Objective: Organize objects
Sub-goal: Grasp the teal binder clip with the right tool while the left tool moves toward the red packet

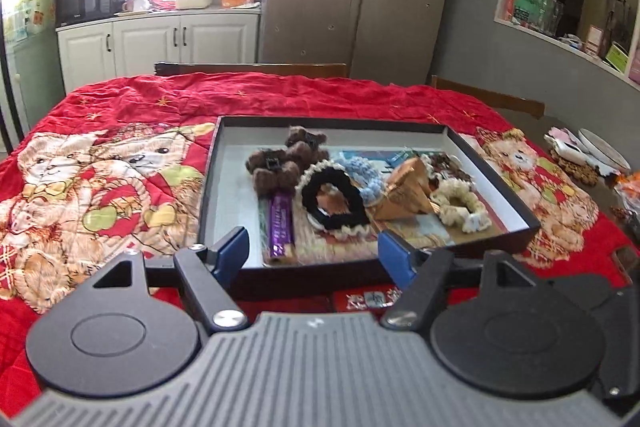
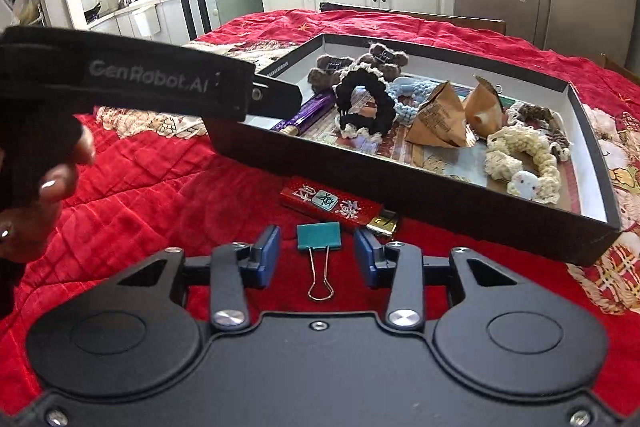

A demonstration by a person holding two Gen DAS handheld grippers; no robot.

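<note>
**Both grippers open and empty near the black tray**

The right gripper is open at a moderate width and holds nothing. A teal binder clip lies flat on the red quilt between its two blue fingers, touching neither; its wire handles point back toward the gripper body. Just beyond the clip lies a red lighter, close against the near wall of the black tray.

The left gripper is open wide and also holds nothing. It hovers at the near edge of the tray, fingers pointing over the contents. In the right wrist view its strap and body cross the tray's left corner and hide part of it, with the person's hand at the left edge.

Tray contents:
- brown furry bows at the far left;
- purple tube below them, along the left side;
- black scrunchie with cream trim, centre;
- blue knitted piece behind it;
- brown paper packets, right of centre;
- cream scrunchie at the right.

The tray's near wall stands between the right gripper and these items. A wooden chair back stands beyond the table's far edge.
</note>
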